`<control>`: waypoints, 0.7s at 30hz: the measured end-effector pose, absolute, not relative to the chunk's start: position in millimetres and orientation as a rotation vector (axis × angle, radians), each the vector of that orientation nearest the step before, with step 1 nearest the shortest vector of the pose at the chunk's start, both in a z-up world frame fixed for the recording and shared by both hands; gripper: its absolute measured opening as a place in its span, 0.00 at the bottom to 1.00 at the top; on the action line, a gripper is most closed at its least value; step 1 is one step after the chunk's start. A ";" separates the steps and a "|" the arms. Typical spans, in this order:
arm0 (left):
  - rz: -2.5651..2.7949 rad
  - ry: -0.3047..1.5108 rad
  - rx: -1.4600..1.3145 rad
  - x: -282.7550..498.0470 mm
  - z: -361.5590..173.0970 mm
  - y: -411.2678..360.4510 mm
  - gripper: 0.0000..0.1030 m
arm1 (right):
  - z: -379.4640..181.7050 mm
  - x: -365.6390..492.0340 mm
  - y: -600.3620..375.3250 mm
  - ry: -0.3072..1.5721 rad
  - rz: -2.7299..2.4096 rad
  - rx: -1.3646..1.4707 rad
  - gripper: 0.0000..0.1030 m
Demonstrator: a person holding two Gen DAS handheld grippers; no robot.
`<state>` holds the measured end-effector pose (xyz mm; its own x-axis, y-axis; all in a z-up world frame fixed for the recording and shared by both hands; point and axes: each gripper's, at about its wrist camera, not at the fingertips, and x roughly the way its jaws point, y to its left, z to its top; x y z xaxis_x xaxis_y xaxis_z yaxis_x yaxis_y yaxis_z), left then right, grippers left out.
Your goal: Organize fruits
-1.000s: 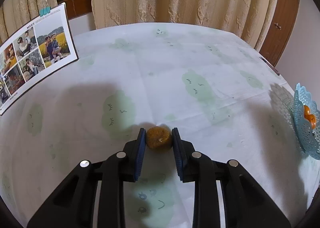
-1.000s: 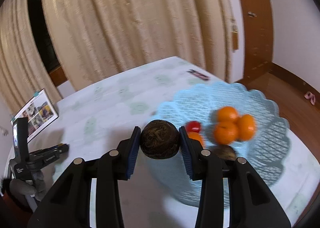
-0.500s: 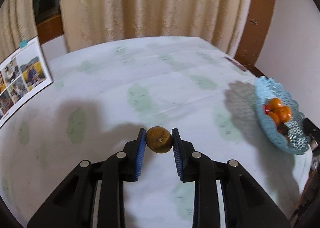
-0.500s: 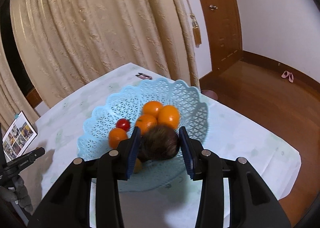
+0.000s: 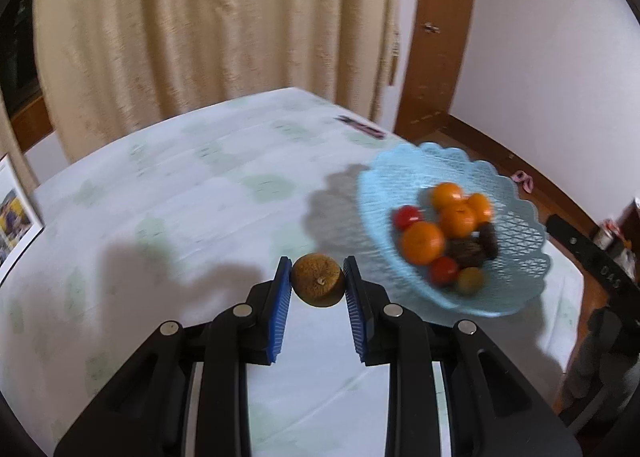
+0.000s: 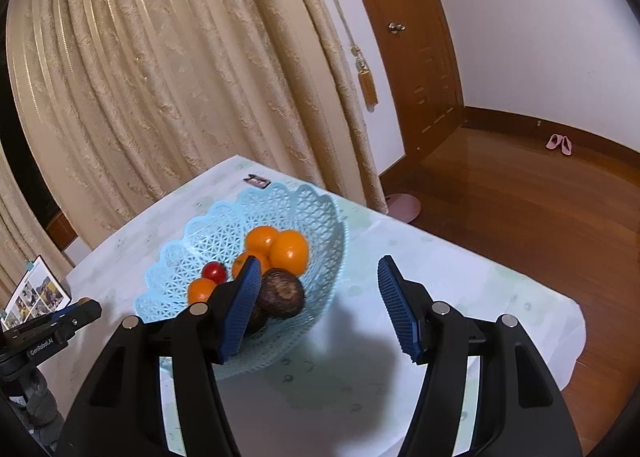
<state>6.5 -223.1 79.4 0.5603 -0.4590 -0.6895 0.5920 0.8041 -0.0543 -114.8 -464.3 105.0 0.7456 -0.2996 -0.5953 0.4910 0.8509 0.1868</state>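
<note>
Fruits are nearly all gathered in the light-blue lattice basket (image 6: pixel 304 209), which sits on the table (image 5: pixel 208 193) near its right-hand corner. Inside lie several oranges (image 6: pixel 289 252), a red cherry tomato (image 6: pixel 215 272), a second tomato and a small greenish fruit seen only from the left wrist view, and a dark brown round fruit (image 6: pixel 280 293) resting against the orange pile. One piece is outside: a small brown-yellow fruit (image 5: pixel 318 280), stem end facing the camera, pinched between the blue pads of the left gripper (image 5: pixel 317 285) and held above the tablecloth, just left of the basket.

The right gripper (image 6: pixel 318 299) is spread wide with nothing between its pads; its left finger overlaps the basket's near side beside the dark fruit, though whether it touches anything cannot be told.

The step in hand looks like carrying the last fruit over and setting it down. To do it well, the left gripper should cross the scalloped rim high enough to clear it, then aim for the bare lattice on the near-left side rather than the top of the pile, where a round fruit would likely roll. Lowering until the fruit rests on the basket floor before parting the pads avoids a drop and bounce. The right gripper would do best to back away first, so the two tools do not meet over the basket. The basket appears light, so a nudge on the rim could slide or tip it.
</note>
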 end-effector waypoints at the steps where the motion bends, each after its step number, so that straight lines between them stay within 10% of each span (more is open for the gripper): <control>1: -0.635 0.751 0.196 4.4 80.0 -228.6 0.26 | 105.7 -116.2 -464.7 0.580 -0.447 0.346 0.61; 17: -0.751 0.742 0.268 -17.3 73.2 -295.8 0.28 | 102.6 -119.1 -468.9 0.575 -0.437 0.361 0.61; 21: -0.722 0.717 0.268 -16.8 73.0 -293.6 0.57 | 103.5 -120.4 -468.6 0.566 -0.438 0.369 0.71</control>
<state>-16.9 -293.6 73.0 0.5287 -0.5083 -0.6798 0.6835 0.7298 -0.0140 -120.4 -468.6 103.5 0.7574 -0.2935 -0.5832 0.4913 0.8445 0.2130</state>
